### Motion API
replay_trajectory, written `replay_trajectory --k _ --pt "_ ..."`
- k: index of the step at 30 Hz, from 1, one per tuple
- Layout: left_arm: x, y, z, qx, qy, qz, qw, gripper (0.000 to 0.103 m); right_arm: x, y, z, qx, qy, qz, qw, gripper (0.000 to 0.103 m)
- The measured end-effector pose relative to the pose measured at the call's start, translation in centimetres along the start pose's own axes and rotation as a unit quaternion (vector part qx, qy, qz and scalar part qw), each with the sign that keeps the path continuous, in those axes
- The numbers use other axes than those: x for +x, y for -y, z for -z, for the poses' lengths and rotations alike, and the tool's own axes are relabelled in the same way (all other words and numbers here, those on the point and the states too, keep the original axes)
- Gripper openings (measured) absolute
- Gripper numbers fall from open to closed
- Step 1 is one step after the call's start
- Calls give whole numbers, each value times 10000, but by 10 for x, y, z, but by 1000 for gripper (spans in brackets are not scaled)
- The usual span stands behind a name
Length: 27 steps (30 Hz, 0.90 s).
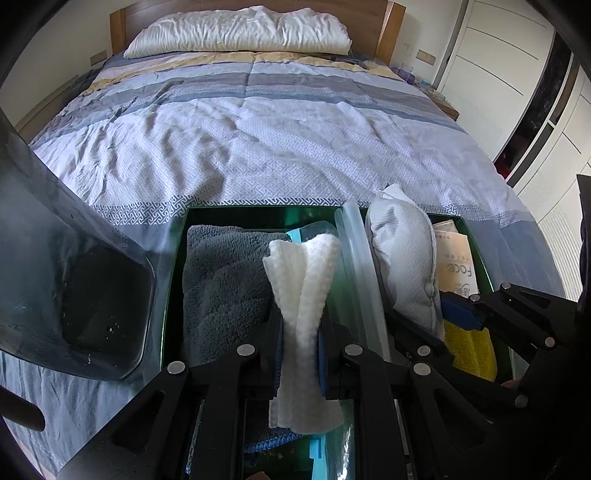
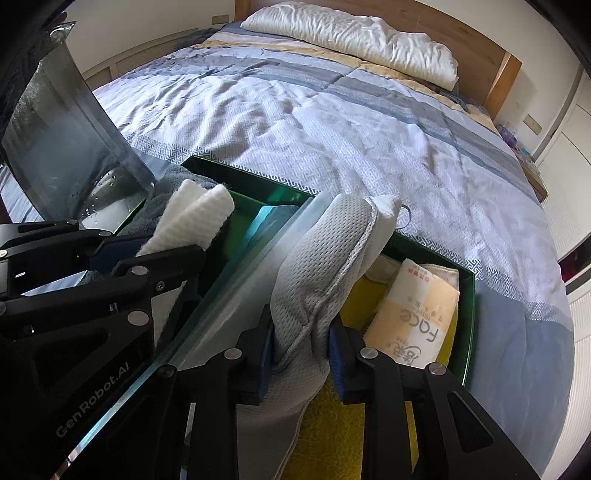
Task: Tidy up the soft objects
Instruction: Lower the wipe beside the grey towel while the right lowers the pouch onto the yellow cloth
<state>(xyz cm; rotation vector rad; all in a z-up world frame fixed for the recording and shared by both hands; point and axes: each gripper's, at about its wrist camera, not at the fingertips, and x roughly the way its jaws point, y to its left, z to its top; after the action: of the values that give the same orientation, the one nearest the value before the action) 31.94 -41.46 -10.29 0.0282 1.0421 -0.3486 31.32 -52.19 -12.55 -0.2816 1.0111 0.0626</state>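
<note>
My left gripper (image 1: 301, 354) is shut on a white textured cloth (image 1: 303, 280), which stands upright over the left compartment of a green box (image 1: 258, 213). A folded grey towel (image 1: 221, 280) lies in that compartment. My right gripper (image 2: 302, 356) has its blue pads on both sides of a grey mesh pouch (image 2: 325, 254), held upright over the right compartment. Below it lie a yellow towel (image 2: 332, 424) and a pack of face tissues (image 2: 413, 321). In the right wrist view the left gripper (image 2: 147, 247) and the white cloth (image 2: 201, 210) show at the left.
The box sits at the foot of a bed with a striped quilt (image 1: 258, 129) and a white pillow (image 1: 240, 33). A clear divider (image 1: 354, 258) splits the box. A clear lid (image 1: 74, 280) stands tilted at its left. Wardrobe doors (image 1: 517, 74) line the right.
</note>
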Motion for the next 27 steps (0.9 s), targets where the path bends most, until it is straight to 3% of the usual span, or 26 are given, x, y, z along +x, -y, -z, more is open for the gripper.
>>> replay_trajectory --k 23,27 --pt "4 -1 2 22 -45 -30 10000 13 3 0 1 94 15 37 9999 37" --pt "4 -2 1 34 -45 -36 10000 13 2 1 1 117 23 11 9999 46"
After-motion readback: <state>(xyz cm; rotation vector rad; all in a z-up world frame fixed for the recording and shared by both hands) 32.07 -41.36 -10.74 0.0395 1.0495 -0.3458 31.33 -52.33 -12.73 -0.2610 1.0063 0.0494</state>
